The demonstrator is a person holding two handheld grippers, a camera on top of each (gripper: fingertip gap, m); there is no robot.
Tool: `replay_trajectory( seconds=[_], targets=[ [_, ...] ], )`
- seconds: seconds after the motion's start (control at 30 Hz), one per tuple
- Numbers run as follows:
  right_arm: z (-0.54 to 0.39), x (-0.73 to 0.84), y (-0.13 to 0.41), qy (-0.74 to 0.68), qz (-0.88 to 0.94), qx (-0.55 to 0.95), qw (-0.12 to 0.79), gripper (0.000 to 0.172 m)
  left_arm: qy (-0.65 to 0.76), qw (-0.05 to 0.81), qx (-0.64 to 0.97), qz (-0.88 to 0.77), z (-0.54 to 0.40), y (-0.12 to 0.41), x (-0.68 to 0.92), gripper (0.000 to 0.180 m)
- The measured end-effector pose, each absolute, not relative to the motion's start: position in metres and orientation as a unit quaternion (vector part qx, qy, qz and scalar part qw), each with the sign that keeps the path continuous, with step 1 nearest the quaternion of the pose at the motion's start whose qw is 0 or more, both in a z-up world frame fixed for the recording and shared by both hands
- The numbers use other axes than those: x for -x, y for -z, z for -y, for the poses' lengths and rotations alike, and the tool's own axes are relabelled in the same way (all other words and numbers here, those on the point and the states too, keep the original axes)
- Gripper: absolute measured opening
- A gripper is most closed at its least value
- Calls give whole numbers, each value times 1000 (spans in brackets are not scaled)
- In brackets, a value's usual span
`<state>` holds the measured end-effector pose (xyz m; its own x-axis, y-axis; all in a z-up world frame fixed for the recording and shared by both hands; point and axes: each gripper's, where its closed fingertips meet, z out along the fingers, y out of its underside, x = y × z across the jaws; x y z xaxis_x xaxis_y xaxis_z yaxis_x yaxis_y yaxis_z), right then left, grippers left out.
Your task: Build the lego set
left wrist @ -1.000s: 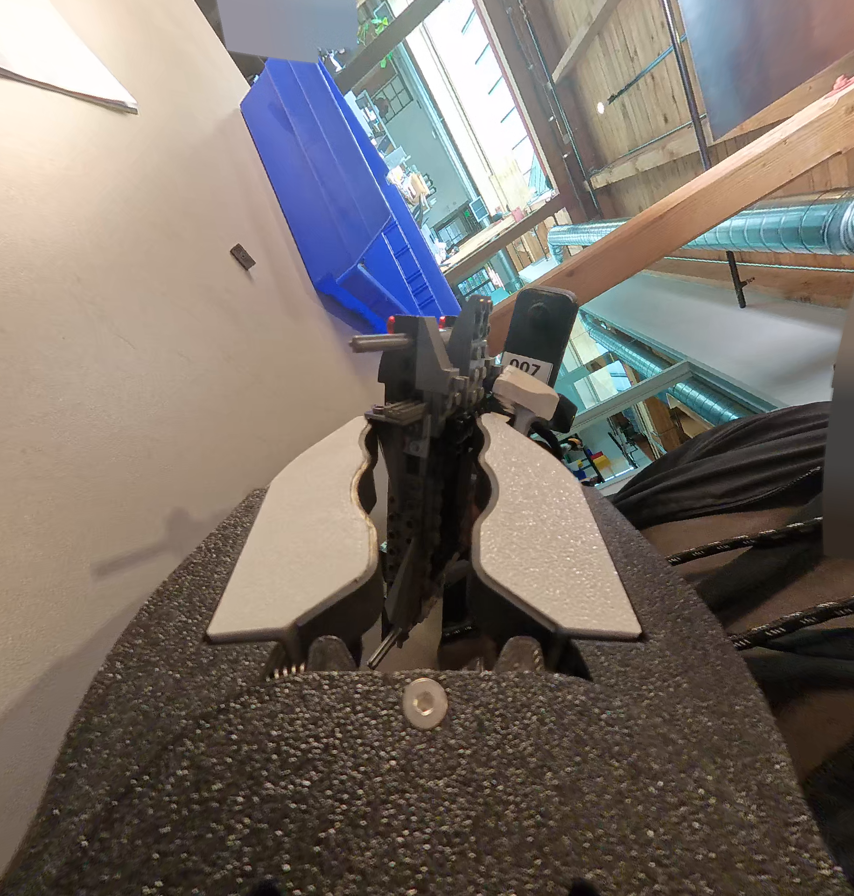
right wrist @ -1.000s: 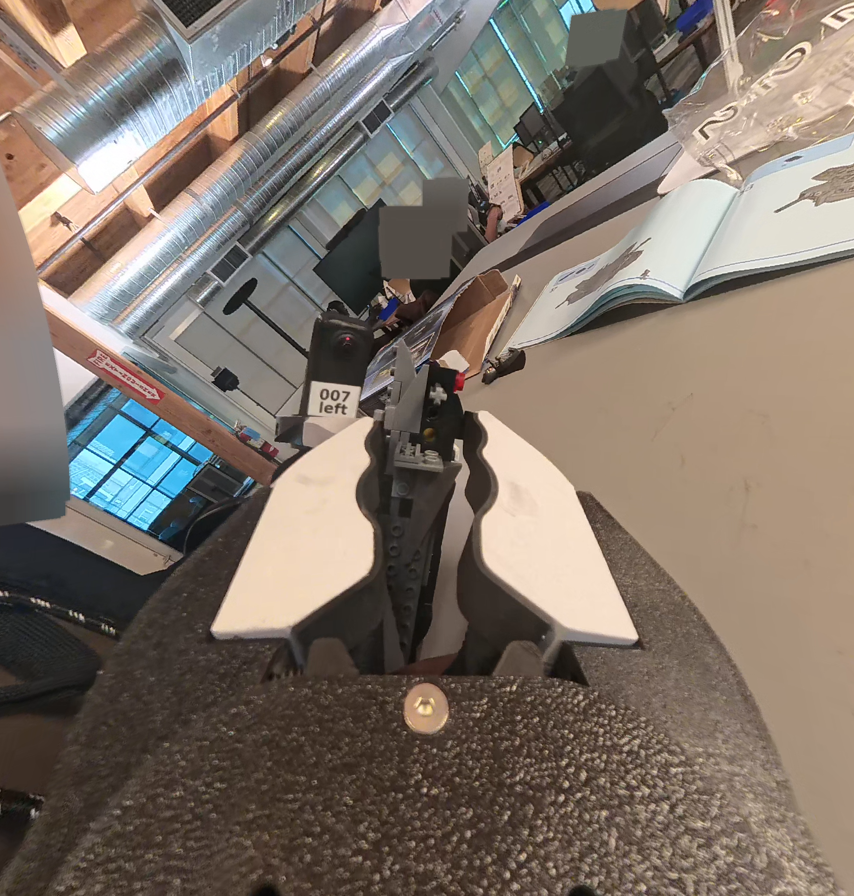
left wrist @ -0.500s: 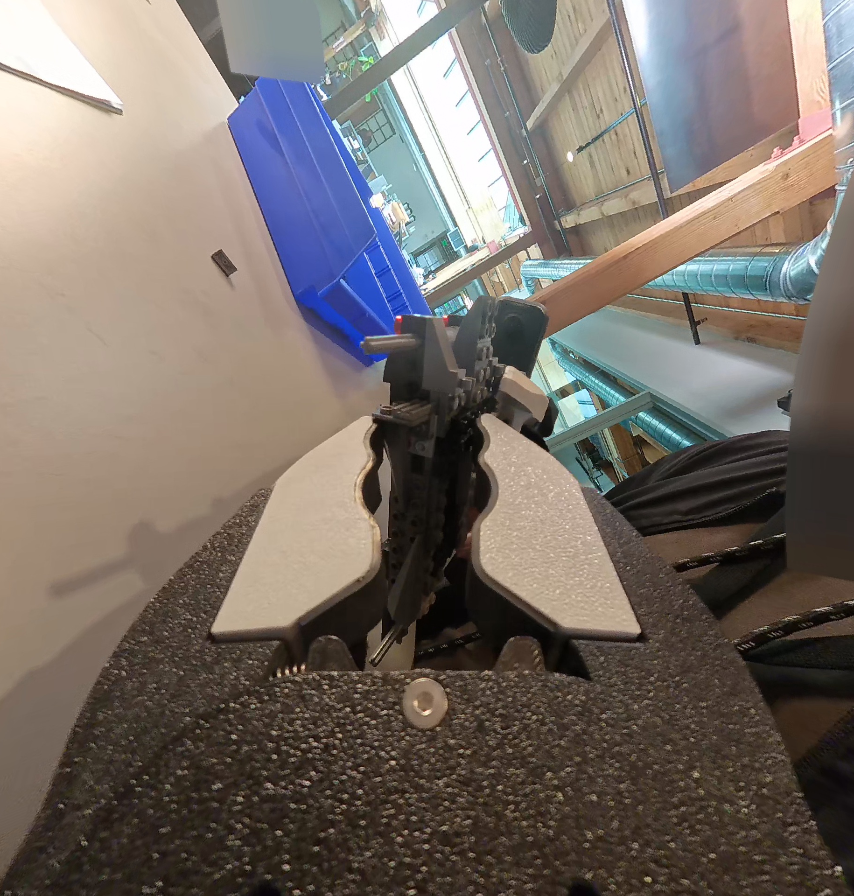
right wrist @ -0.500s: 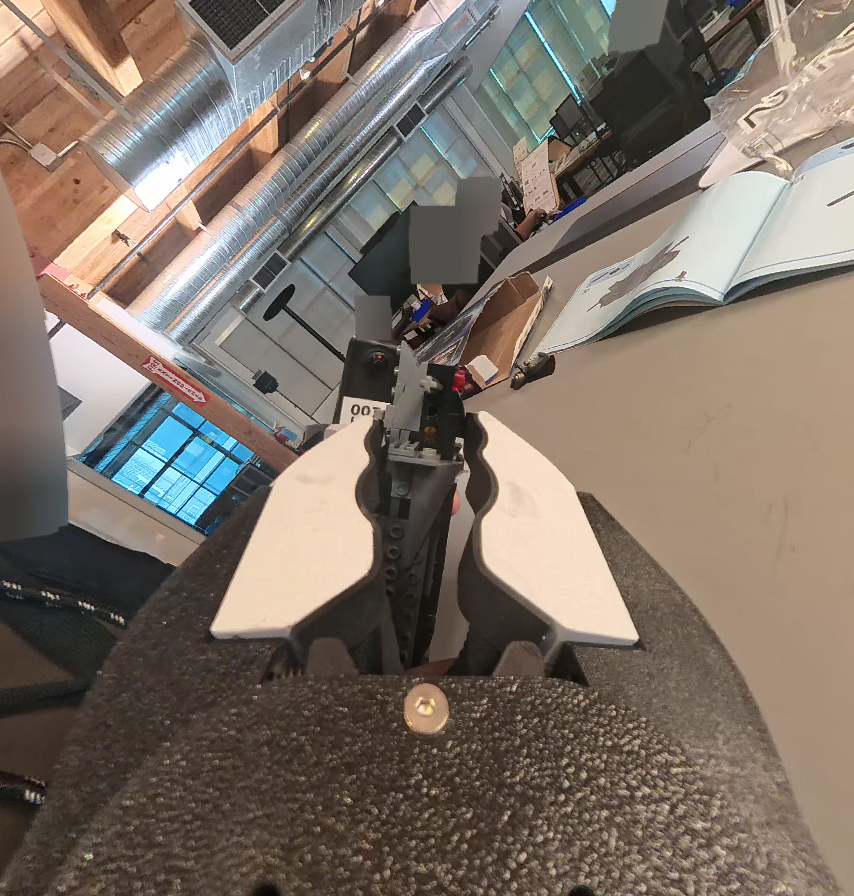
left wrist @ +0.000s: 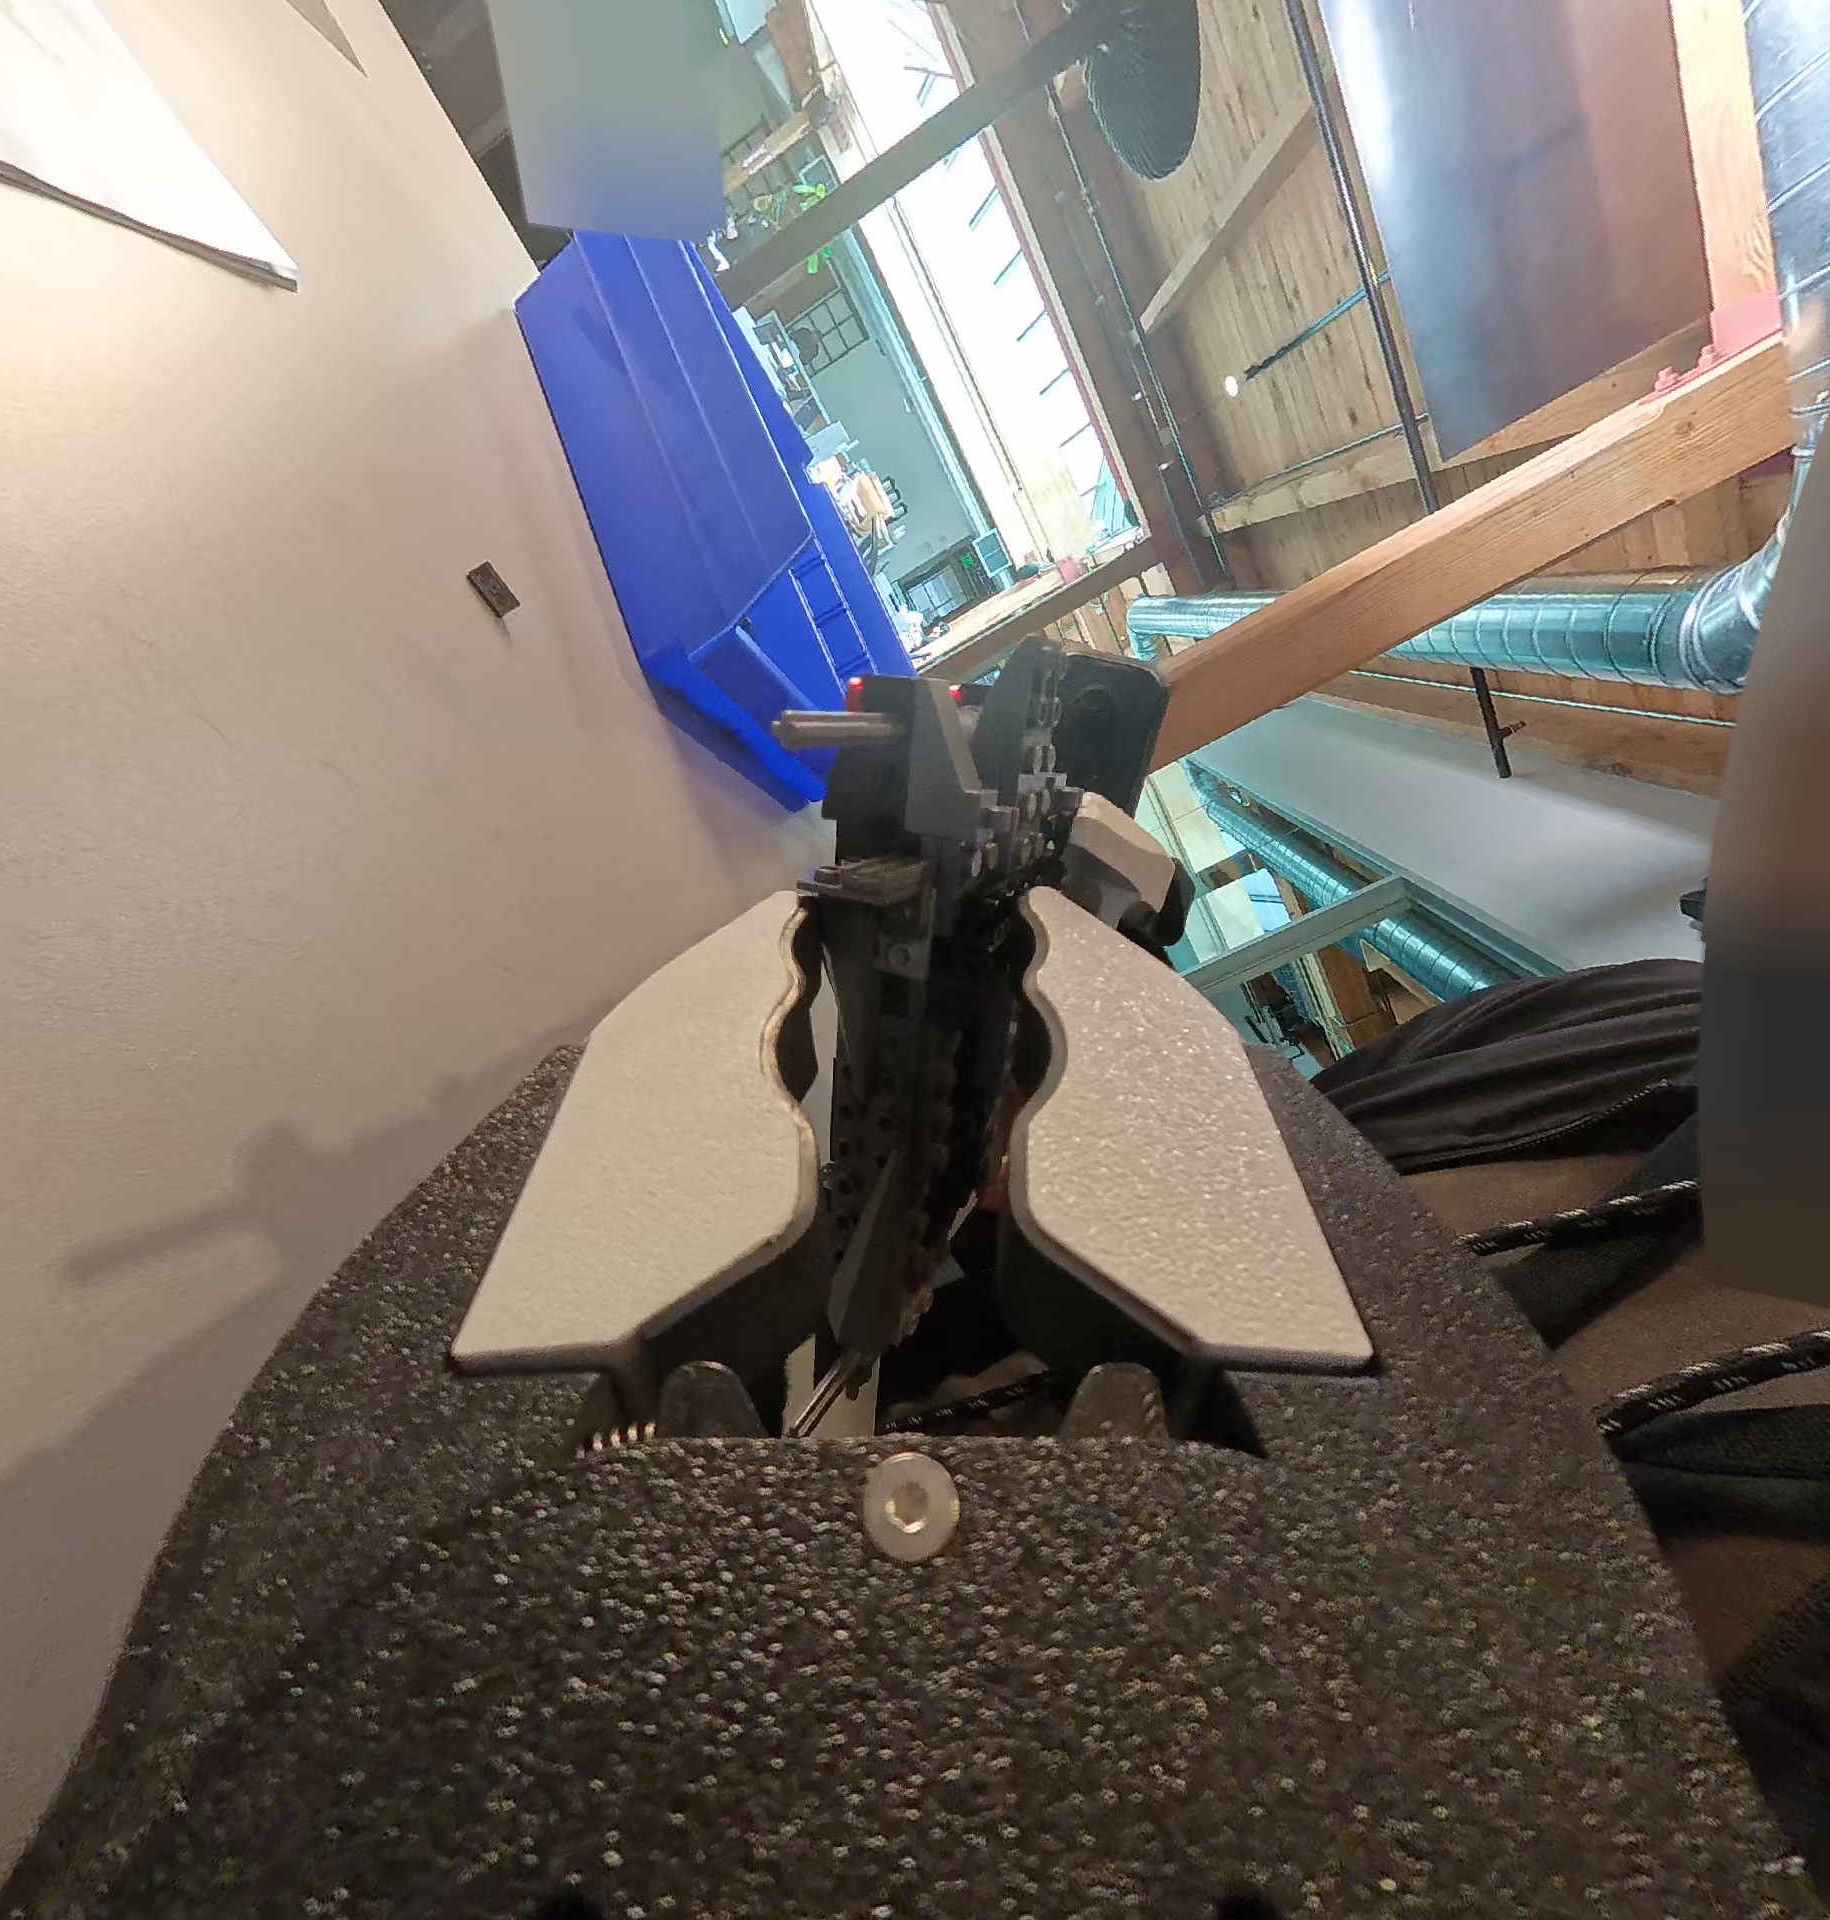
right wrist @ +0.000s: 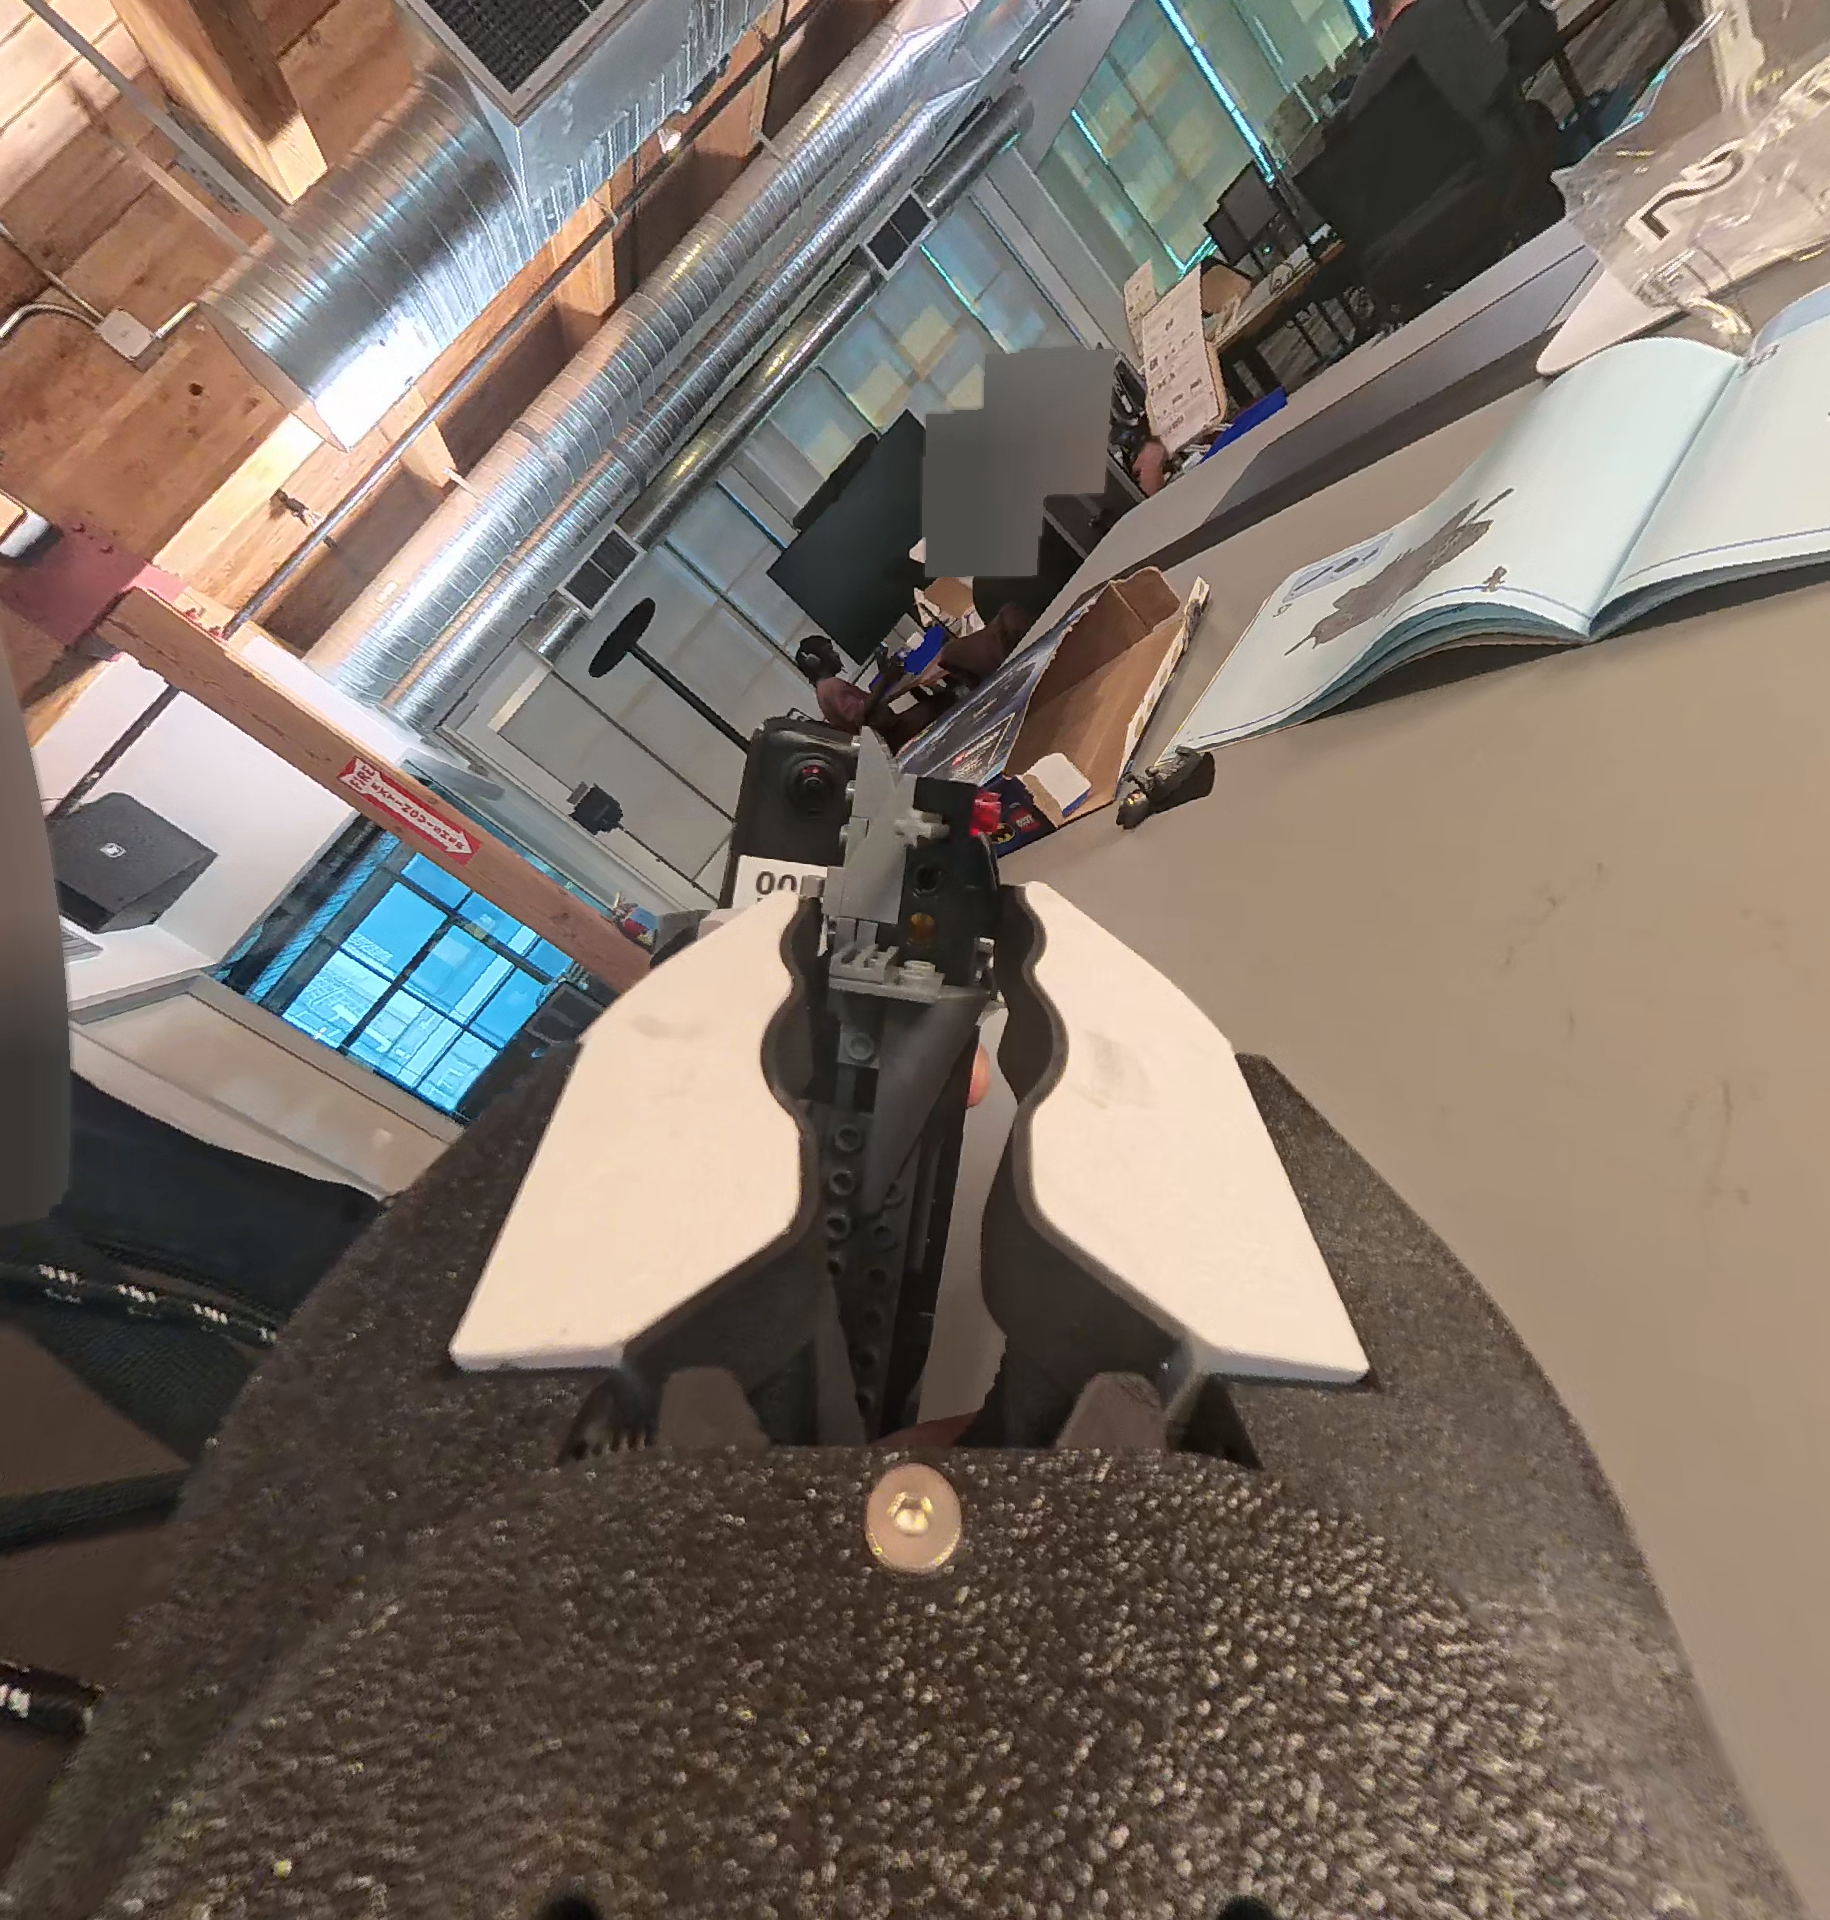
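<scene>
Across the left side of the left wrist view and the right side of the right wrist view runs the grey desk, tilted steeply in both frames. Against it in the upper middle of the left view lies a blue bin; in the upper right of the right view an open booklet lies flat, with a torn cardboard box just left of it. At the centre of each frame a dark grey and black brick model is gripped from both ends: the left tool is clamped on one end, the right tool on the other, each with both fingers pressed against the model's sides. A small dark brick lies alone on the desk at centre left of the left view.
</scene>
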<state>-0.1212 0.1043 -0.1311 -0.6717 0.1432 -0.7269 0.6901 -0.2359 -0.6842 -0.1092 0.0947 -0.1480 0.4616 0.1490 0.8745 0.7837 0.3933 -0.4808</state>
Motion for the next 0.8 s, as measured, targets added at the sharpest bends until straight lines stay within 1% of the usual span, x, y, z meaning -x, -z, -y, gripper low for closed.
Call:
replay_trajectory(
  seconds=[0.37,0.5,0.8],
  targets=[
    [-101,118,143,672,-601,-361,237,34,206,681,514,479,-90,154,111,36],
    [-99,116,147,651,-623,-357,248,39,221,683,498,486,-89,155,111,35],
    [-104,115,150,635,-640,-352,252,41,223,677,502,490,-93,157,110,35]
  ],
)
